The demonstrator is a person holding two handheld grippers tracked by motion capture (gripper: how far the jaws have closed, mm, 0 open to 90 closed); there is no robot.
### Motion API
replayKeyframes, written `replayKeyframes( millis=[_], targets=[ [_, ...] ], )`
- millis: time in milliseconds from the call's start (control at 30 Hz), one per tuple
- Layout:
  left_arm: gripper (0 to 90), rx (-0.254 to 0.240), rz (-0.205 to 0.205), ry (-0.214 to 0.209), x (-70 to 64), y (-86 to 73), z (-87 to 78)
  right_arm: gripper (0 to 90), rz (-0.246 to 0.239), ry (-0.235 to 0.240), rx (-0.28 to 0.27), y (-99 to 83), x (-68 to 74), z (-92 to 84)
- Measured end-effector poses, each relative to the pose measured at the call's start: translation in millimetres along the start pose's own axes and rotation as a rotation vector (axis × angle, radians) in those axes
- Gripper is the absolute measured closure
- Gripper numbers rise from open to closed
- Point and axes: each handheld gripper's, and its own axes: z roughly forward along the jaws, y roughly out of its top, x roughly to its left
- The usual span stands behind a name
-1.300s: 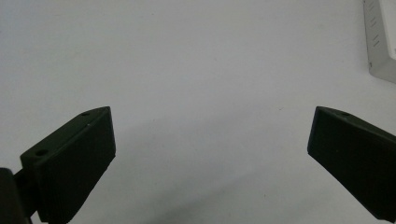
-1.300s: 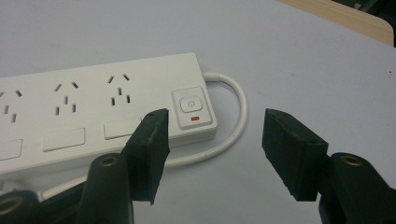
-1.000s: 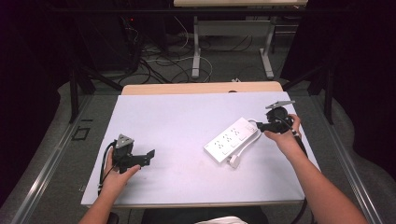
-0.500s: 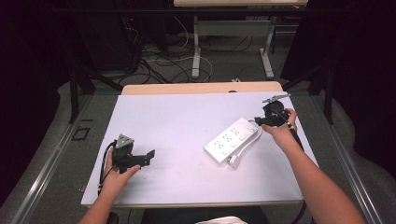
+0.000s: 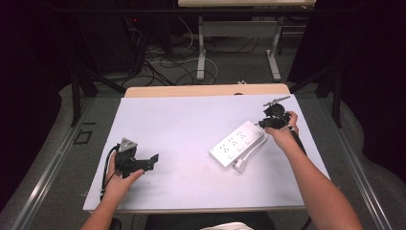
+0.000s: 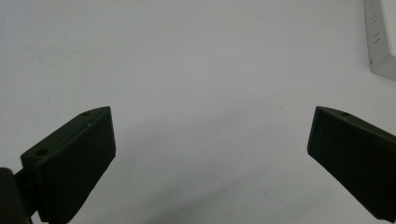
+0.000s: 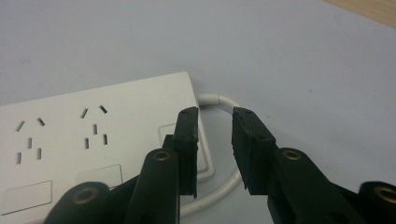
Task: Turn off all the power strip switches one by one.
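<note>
Right gripper [image 7: 215, 149], held in the person's right hand [image 5: 282, 134], sits near the right edge of the tabletop [image 5: 191, 120] at the far end of a white power strip [image 5: 238, 143]. In the right gripper view its two black jaws stand a narrow gap apart, gripping nothing: one jaw is over the corner of the strip beside a rocker switch [image 7: 175, 140], the other over the white cord [image 7: 224, 184] that loops out of the strip's end. The cord curves past under the gap between the jaws without being pinched.

One power strip lies on the tabletop, set diagonally in the right half, with its near end pointing toward the front edge. Two socket groups [image 7: 60, 133] are countable in the right gripper view; the high view is too small to count the rest.

Left gripper [image 5: 139, 163], in the left hand [image 5: 119, 179], rests near the front left corner, well apart from the strip. Its jaws are spread wide over bare tabletop, and a corner of the strip [image 6: 380, 42] shows at the far right of its view.

Two grippers and two hands are in sight.
</note>
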Motion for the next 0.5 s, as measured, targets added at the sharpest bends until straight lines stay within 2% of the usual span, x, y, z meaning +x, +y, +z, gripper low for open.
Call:
replayKeyframes(
  millis=[167, 300, 400, 500],
  targets=[
    [0.9, 0.006, -0.002, -0.002, 0.3, 0.1, -0.7, 71.7, -0.005, 0.001, 0.007, 0.7, 2.8, 4.4],
    [0.9, 0.006, 0.000, -0.002, 0.6, 0.1, -0.7, 74.6, 0.014, 0.000, 0.014, 1.1, 5.4, 7.9],
    [0.9, 0.007, -0.002, -0.002, 0.4, 0.1, -0.6, 79.2, 0.028, 0.016, 0.027, 1.7, 7.3, 10.8],
    [1.0, 0.007, 0.000, -0.002, 0.4, 0.1, -0.6, 84.5, 0.012, 0.021, 0.047, 2.2, 9.3, 13.4]
  ],
)
